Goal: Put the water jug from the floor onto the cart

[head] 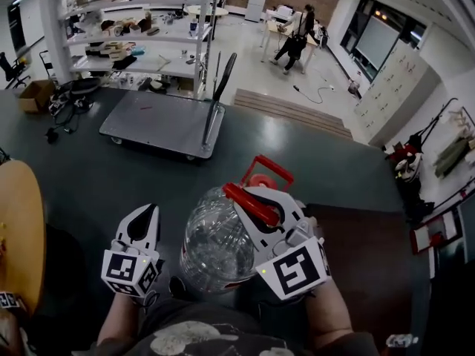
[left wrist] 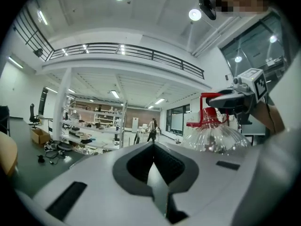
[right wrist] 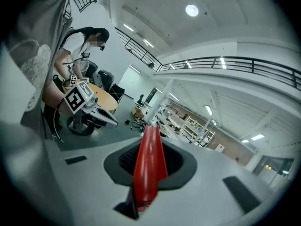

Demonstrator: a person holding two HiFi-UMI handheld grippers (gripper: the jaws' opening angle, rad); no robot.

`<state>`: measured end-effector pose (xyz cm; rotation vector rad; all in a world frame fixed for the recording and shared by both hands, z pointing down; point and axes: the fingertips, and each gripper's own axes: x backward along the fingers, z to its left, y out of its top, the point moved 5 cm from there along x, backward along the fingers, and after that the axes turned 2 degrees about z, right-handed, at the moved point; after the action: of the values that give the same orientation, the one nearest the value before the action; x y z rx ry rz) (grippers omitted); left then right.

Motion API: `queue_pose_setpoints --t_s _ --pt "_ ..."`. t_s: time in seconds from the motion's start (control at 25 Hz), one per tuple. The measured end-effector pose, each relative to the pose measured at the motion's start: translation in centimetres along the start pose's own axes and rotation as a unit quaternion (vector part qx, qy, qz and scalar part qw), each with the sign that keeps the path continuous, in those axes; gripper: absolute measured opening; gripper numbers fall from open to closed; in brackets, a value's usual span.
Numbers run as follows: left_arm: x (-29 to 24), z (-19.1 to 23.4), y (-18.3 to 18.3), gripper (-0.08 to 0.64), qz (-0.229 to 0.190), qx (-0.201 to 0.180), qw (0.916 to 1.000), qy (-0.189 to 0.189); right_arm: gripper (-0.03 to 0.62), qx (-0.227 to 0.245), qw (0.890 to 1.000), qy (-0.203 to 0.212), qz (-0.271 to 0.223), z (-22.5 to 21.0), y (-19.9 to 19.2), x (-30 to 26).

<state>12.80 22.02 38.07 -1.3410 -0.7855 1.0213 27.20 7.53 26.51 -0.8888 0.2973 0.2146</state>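
Note:
The water jug [head: 215,247] is clear plastic with a red cap and a red carrying handle [head: 249,202]. It hangs off the floor, close in front of me. My right gripper [head: 254,199] is shut on that red handle, which fills its jaws in the right gripper view [right wrist: 149,166]. My left gripper [head: 151,212] sits just left of the jug, shut with nothing in it; its tips [left wrist: 153,147] meet. The jug [left wrist: 214,135] shows to its right. The grey flat cart [head: 152,121] stands ahead on the dark floor with its push handle [head: 220,87] raised on its right side.
White shelving [head: 126,35] full of items stands behind the cart. A cardboard box [head: 33,95] and cables [head: 67,106] lie at the far left. A round wooden table [head: 18,228] is at my left, and low steps [head: 289,110] are past the cart. A person [head: 293,43] stands far off.

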Motion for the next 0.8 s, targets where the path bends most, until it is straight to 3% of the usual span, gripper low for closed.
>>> queue_pose_setpoints --t_s 0.48,0.8 --pt "0.1 12.5 -0.4 0.008 0.018 -0.003 0.9994 0.028 0.043 -0.025 0.999 0.038 -0.009 4.5 1.8 -14.7" --pt "-0.7 19.9 -1.6 0.008 0.033 0.020 0.9966 0.073 0.041 -0.037 0.997 0.064 -0.015 4.4 2.6 -24.4"
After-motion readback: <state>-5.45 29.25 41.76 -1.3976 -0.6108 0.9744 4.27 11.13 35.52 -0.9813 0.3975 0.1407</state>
